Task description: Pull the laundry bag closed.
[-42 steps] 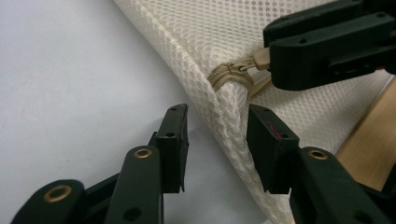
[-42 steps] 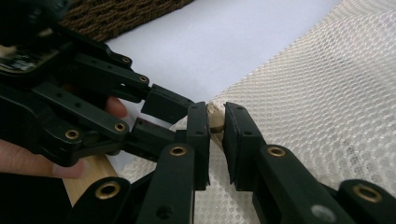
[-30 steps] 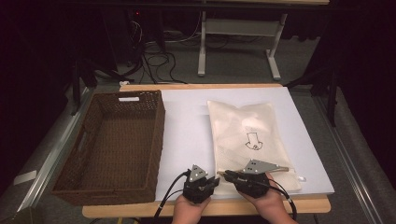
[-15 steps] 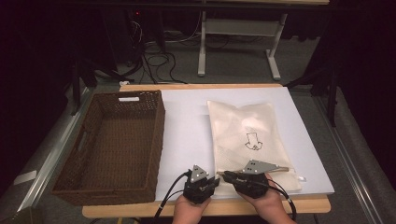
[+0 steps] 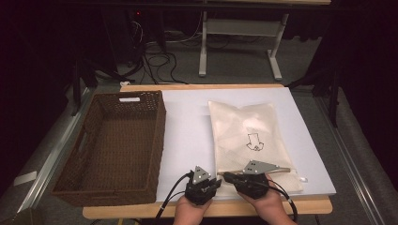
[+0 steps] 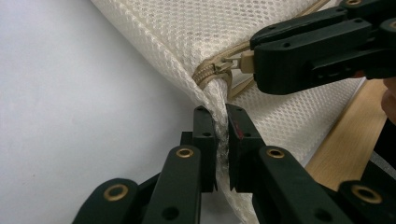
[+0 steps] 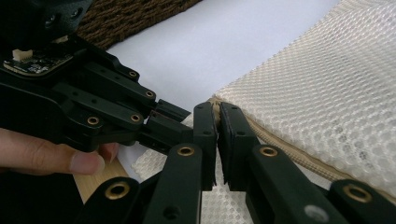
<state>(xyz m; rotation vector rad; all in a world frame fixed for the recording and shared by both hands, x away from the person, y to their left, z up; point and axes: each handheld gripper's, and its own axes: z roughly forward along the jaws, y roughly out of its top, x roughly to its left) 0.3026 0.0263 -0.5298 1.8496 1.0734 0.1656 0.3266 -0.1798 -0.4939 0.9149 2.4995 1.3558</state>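
Mesh bag (image 5: 246,140) lengthwise front-to-back | left tongs (image 6: 221,122) pinch corner | right tongs (image 7: 217,122) closing on zipper pull (image 6: 246,61)

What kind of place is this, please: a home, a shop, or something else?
Probably a lab or recording workspace: a white-topped table in a dark room, loose cables on the floor behind, and a bare desk frame beyond.
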